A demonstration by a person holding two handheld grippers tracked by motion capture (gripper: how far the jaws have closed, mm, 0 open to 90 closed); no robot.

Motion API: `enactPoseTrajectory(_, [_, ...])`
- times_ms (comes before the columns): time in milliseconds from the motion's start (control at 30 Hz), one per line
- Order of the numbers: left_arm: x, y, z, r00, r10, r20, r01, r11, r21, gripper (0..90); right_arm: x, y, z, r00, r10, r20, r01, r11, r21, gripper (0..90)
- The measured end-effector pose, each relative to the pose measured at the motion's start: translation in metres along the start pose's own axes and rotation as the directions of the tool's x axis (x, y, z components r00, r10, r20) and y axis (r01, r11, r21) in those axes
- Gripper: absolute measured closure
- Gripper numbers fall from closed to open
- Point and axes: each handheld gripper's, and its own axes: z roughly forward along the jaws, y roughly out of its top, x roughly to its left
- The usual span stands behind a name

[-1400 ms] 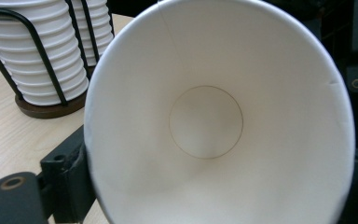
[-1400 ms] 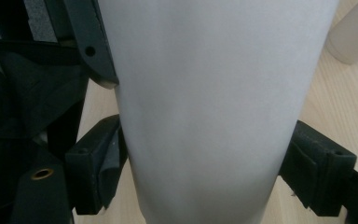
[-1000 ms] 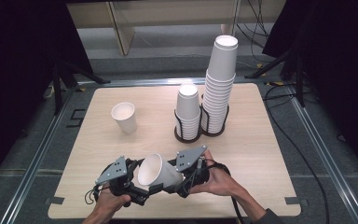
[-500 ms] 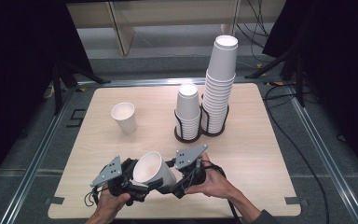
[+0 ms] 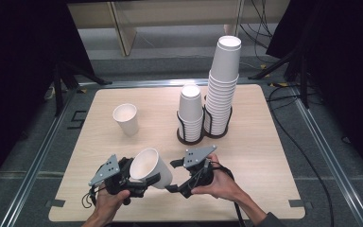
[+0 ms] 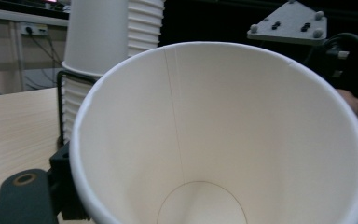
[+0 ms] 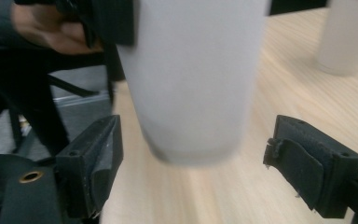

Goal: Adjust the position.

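- At the near edge of the wooden bench (image 5: 264, 156), the person's left hand (image 5: 105, 201) holds the left gripper (image 5: 139, 182), whose jaws are clamped on a white paper cup (image 5: 150, 166).
- That held cup is tipped on its side, its open mouth turned toward the upper left in the high view and its base pointing toward the right gripper (image 5: 172, 176); it sits between the two grippers, just above the bench surface.
- In the left gripper view the cup's (image 6: 223, 135) empty inside faces the camera, with a seam line running down to the round base; one black jaw is visible at the lower left against the rim.
- The right hand (image 5: 220, 182) holds the right gripper just beside the cup's base. Its jaws stand spread apart, one on either side of the cup's bottom end (image 7: 191, 79) in the right gripper view, with a clear gap on both sides, gripping nothing.
- Farther back on the left, a single white cup (image 5: 125, 119) stands upright on the bench, well apart from the grippers.
- Toward the middle rear, a black wire holder (image 5: 189, 136) carries a short stack of cups (image 5: 190, 109).
- Touching it on the right, a second holder carries a tall stack of cups (image 5: 223, 85) that rises well above the short one.
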Motion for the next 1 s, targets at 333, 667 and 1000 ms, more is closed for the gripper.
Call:
enactPoseTrajectory(333, [0.006,-0.002,0.0,0.9942,0.043,-0.099,-0.037,0.9977,0.057,14.7,-0.008,-0.018,-0.017,0.9921,0.02,0.124,-0.026,0.9986,0.046,18.5])
enactPoseTrajectory(667, [0.014,-0.002,0.003,0.9807,0.085,-0.176,-0.07,0.9933,0.092,14.6,-0.008,-0.03,-0.024,0.9846,0.054,0.167,-0.065,0.9957,0.065,19.0])
enactPoseTrajectory(1000, [0.028,-0.001,0.007,0.9666,0.091,-0.24,-0.064,0.991,0.118,14.6,-0.008,-0.04,-0.033,0.9709,0.073,0.228,-0.093,0.9924,0.08,18.6])
